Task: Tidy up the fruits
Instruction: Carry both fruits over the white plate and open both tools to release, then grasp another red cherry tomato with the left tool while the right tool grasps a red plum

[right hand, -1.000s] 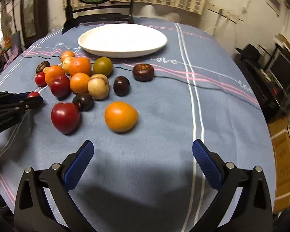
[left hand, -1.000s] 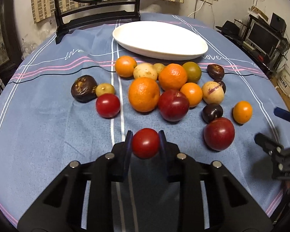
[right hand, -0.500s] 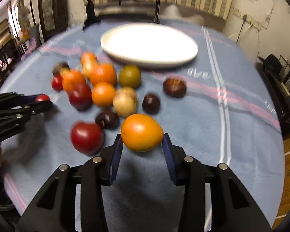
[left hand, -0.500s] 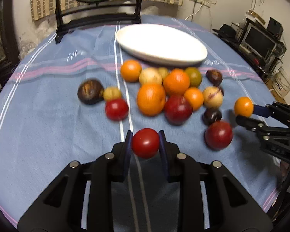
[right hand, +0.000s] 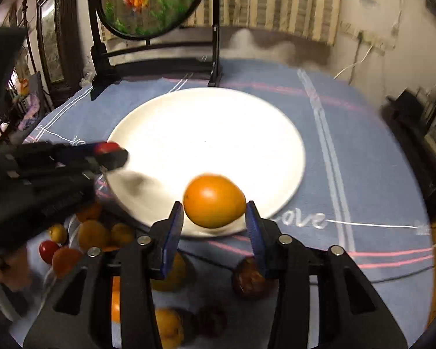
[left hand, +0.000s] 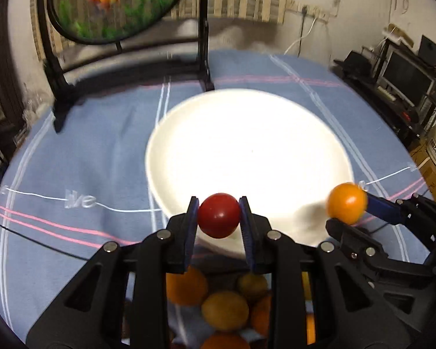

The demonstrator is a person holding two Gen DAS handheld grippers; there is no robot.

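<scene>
My left gripper (left hand: 218,218) is shut on a small red fruit (left hand: 218,214) and holds it in the air at the near rim of the white plate (left hand: 247,145). My right gripper (right hand: 214,218) is shut on an orange fruit (right hand: 214,200) above the plate's near rim (right hand: 206,133). The right gripper with the orange fruit (left hand: 346,202) also shows at the right of the left wrist view. The left gripper with the red fruit (right hand: 106,147) shows at the left of the right wrist view. Several loose fruits (left hand: 225,309) lie on the cloth below both grippers.
The round table has a blue cloth (left hand: 87,174) with pink and white stripes. A black stand with a round fish picture (left hand: 116,5) stands behind the plate. Loose oranges and a red fruit (right hand: 72,241) lie left of my right gripper. Shelves with electronics (left hand: 407,78) stand at the right.
Both grippers have risen from the fruit pile and moved forward to the plate, each carrying its fruit. The right gripper closed on the orange fruit during the last second.
</scene>
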